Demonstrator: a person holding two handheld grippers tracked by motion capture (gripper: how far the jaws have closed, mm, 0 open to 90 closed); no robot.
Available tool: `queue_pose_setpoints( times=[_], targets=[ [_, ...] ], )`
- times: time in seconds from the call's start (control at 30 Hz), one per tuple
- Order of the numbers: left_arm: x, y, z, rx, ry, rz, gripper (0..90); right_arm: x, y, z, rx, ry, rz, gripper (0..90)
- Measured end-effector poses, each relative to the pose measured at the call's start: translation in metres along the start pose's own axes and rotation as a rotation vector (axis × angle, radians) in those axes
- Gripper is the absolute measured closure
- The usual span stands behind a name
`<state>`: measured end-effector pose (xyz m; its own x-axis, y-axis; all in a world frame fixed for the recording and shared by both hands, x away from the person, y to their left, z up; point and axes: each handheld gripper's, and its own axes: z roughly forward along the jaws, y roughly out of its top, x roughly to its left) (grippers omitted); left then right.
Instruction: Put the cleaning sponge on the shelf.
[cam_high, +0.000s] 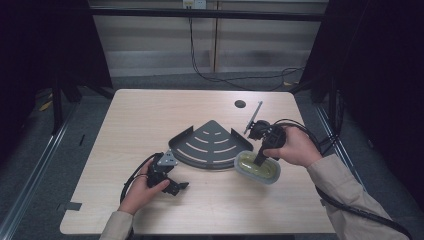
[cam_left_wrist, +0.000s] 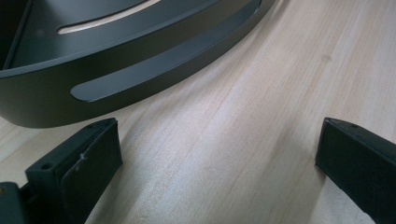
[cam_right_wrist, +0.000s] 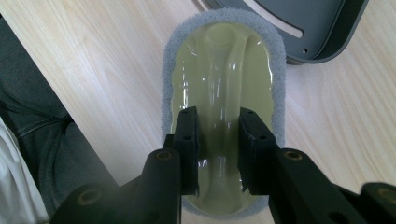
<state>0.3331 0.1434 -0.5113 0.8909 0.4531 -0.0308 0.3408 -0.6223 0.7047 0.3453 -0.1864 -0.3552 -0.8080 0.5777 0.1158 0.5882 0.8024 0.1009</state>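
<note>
A dark grey quarter-round corner shelf with curved slots lies flat mid-table. Just right of it sits an oval scrubber with a grey pad rim and a yellowish translucent top. My right gripper points down into it. In the right gripper view the jaws of that gripper are shut on the raised middle ridge of the scrubber, with the shelf's corner beyond. My left gripper rests low on the table in front of the shelf, open. Between its jaws there is bare wood, and the shelf's curved wall is close ahead.
A thin grey bar lies behind the right hand, near a round hole in the tabletop. Cables trail from both grippers. The person's trouser leg shows past the table's near edge.
</note>
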Motion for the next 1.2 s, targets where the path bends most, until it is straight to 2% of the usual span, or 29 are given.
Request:
queue_pose_setpoints(
  times=[0.17,0.57,1.2],
  targets=[
    [0.0,0.0,0.0,0.004,0.0,0.002,0.0,-0.001,0.007,-0.003,0.01,-0.004,0.001,71.4],
    [0.0,0.0,0.0,0.005,0.0,0.001,0.0,-0.01,0.017,-0.011,-0.009,-0.023,0.03,71.4],
    [0.0,0.0,0.0,0.004,-0.002,0.001,0.0,-0.016,0.038,-0.013,-0.006,-0.057,0.046,71.3]
  ],
)
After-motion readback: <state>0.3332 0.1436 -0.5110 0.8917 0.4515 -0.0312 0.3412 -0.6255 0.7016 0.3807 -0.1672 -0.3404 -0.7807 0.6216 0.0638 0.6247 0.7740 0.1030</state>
